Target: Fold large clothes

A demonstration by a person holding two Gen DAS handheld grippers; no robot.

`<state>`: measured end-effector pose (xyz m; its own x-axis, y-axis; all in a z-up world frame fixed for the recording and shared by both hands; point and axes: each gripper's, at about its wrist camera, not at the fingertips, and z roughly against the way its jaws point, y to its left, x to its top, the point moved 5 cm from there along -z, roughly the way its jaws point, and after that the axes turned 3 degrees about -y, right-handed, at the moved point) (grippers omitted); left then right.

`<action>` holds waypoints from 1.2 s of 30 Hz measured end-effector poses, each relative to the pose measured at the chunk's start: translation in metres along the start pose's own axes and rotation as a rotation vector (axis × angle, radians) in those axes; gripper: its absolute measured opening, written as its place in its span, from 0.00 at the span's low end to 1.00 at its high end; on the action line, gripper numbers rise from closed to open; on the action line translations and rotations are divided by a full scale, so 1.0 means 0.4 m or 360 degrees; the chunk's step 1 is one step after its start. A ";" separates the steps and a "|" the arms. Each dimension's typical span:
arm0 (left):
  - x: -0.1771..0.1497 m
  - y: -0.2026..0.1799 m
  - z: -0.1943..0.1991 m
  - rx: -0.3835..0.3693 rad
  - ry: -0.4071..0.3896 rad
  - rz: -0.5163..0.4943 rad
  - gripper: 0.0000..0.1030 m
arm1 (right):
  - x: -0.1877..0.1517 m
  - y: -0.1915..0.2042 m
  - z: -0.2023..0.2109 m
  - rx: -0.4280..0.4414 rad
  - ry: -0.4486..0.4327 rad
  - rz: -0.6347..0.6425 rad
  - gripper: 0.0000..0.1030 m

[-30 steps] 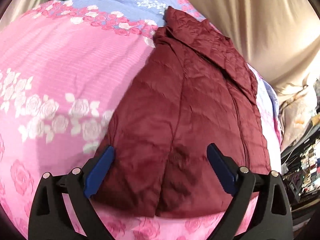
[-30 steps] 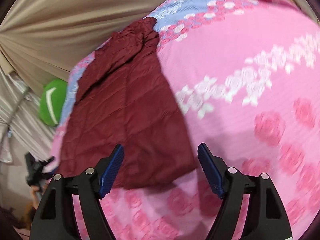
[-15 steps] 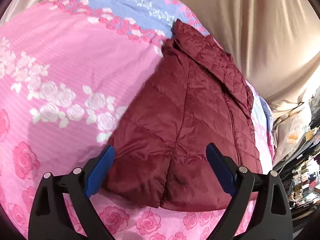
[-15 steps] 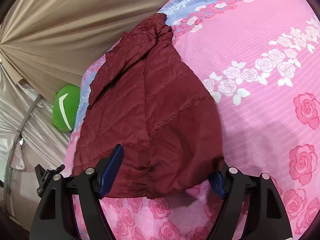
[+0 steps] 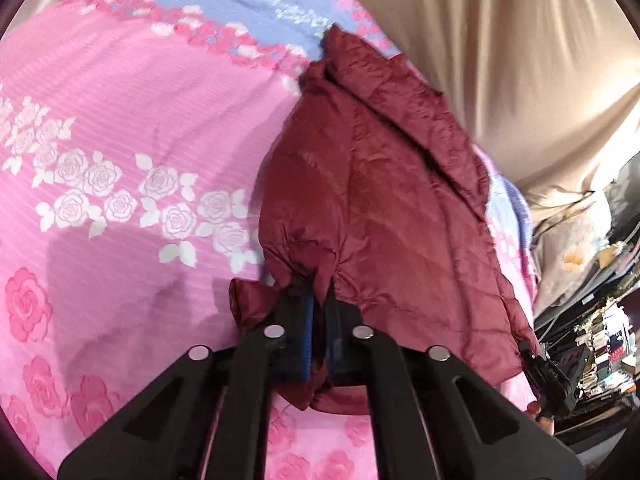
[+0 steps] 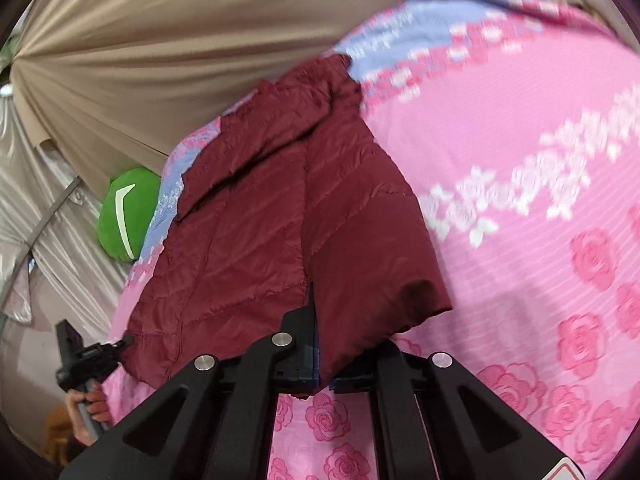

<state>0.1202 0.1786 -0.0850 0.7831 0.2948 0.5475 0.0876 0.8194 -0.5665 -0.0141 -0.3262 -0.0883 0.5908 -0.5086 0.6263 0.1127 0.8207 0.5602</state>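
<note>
We've got our left black two-finger gripper with blue pads (image 5: pixel 319 312) pinched tight at six o'clock, jaws nearly touching, with the near hem of the dark red quilted puffer jacket (image 5: pixel 384 200) bunched between them. Same story in our right view: the right black two-finger gripper with blue pads (image 6: pixel 320 344) is squeezed down at six o'clock on the hem of the jacket (image 6: pixel 280 216), a flap of it draping over the right finger. In the left view the right gripper also shows at four o'clock (image 5: pixel 554 376) by the jacket's corner; in the right view the left one sits at eight o'clock (image 6: pixel 86 360), a hand wrapped round its handle. From our pinch, the jacket runs up toward twelve o'clock, lying folded lengthwise on the pink rose-print bedspread (image 5: pixel 120 128), its collar reaching the bedspread's blue band. Beyond that, a green round cushion with a white stripe (image 6: pixel 128 212) sits at nine o'clock, and beige pleated curtains (image 6: pixel 180 40) close off the far side.
</note>
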 end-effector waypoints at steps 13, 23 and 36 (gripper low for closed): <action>0.012 -0.237 0.450 -0.0384 -0.0589 -0.0258 0.00 | 0.076 0.124 0.389 0.0312 -0.0648 0.0293 0.02; 0.025 -0.294 0.586 -0.0377 -0.0809 -0.0374 0.00 | 0.109 0.187 0.547 0.0460 -0.0903 0.0410 0.02; -0.134 -0.121 0.311 0.0027 0.0134 -0.0176 0.18 | 0.127 0.156 0.430 0.0380 -0.0757 0.0340 0.02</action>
<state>-0.0025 0.1843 -0.0104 0.8184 0.1604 0.5518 0.1663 0.8530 -0.4947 -0.1144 -0.3458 0.0717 0.1500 -0.4445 0.8832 -0.1860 0.8646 0.4667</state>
